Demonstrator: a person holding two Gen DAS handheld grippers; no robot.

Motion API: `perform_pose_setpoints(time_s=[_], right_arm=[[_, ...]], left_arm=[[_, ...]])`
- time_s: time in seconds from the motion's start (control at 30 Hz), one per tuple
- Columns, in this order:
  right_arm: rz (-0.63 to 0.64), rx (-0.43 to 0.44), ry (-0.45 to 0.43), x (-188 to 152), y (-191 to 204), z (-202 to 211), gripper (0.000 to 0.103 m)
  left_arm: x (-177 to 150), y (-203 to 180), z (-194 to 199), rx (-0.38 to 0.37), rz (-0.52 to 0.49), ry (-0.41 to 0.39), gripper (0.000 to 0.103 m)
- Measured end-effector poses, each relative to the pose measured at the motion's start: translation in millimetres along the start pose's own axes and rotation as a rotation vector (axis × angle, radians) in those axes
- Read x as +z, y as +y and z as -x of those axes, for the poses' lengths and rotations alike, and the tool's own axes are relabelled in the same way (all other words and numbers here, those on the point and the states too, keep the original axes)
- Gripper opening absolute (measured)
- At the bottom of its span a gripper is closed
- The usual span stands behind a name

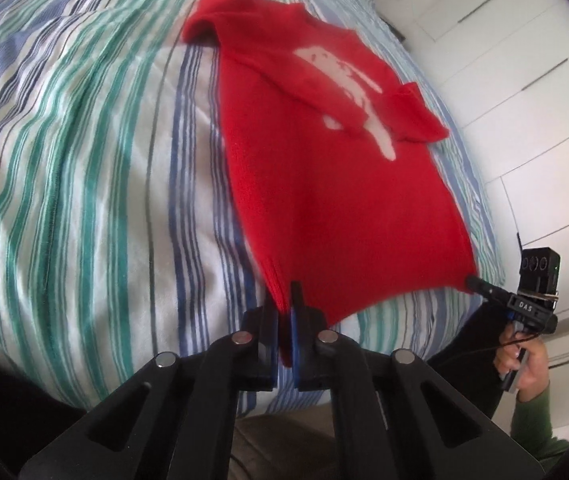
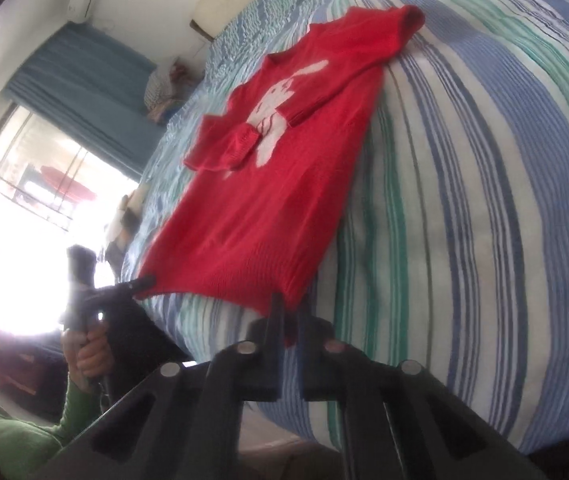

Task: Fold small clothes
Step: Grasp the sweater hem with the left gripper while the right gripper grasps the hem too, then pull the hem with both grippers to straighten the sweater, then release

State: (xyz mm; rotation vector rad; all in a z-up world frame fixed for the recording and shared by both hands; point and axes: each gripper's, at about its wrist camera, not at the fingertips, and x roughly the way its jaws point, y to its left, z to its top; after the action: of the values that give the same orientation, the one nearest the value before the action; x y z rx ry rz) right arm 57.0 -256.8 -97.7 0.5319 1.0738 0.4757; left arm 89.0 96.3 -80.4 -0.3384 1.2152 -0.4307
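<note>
Left wrist view: red knitted sweater (image 1: pixel 324 184) lying flat on the bed, white motif (image 1: pixel 348 92) on the chest, both short sleeves folded inward across it; ribbed hem nearest the camera, knit soft and slightly fuzzy; left gripper (image 1: pixel 284 300) pinching the hem's near-left corner, black jaws pressed together on the red fabric, blue pads showing; right gripper (image 1: pixel 474 282) clamped on the opposite hem corner, held by a hand (image 1: pixel 524 364) in a green sleeve (image 1: pixel 532 424); hem sagging a little between the two pinches; under the sweater a puffy striped duvet (image 1: pixel 84 160), bands of green, blue and white, creased; white cupboard doors (image 1: pixel 524 80) beyond the bed's edge; right wrist view shows a blue curtain (image 2: pixel 84 92) beside a bright window (image 2: pixel 24 184)
</note>
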Motion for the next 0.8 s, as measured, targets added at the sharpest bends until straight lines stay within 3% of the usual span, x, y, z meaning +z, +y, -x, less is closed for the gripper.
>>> perform_pose_setpoints(time_s=[0.17,0.23,0.3,0.37,0.4,0.47,0.5,0.6,0.7,0.8], right_arm=[[-0.025,-0.032,0.021,-9,-16,-26,0.006],[-0.055,-0.009,0.003,-8,-22,-29,0.011],[-0.069,0.026,-0.013,-8,-24,-28,0.021],[-0.07,0.059,-0.014,-7,-27,-31,0.024],[-0.07,0.071,-0.006,-5,-27,-37,0.024],[-0.063,0.082,-0.008,-1,-23,-45,0.013],[-0.053,0.051,-0.013,0,-21,-44,0.005],[0.04,-0.149,0.01,-3,-6,-29,0.004],[0.161,-0.356,0.022,-10,13,-7,0.004],[0.176,-0.41,0.026,-17,17,3,0.004]], left_arm=[[0,-2,-29,0.047,0.002,0.023,0.004],[-2,-1,-26,0.019,0.015,0.003,0.016],[-4,1,-26,-0.014,0.036,-0.008,0.019],[-3,0,-32,-0.012,0.042,-0.001,0.016],[-3,-2,-34,0.002,0.035,0.003,0.01],[-2,-7,-32,0.038,0.017,0.004,0.003],[-2,-8,-28,0.064,0.009,-0.002,0.003],[-8,-12,-8,0.145,-0.036,-0.028,0.002],[-15,-15,3,0.179,-0.07,-0.039,0.002],[-18,-14,-8,0.241,-0.097,-0.028,0.002]])
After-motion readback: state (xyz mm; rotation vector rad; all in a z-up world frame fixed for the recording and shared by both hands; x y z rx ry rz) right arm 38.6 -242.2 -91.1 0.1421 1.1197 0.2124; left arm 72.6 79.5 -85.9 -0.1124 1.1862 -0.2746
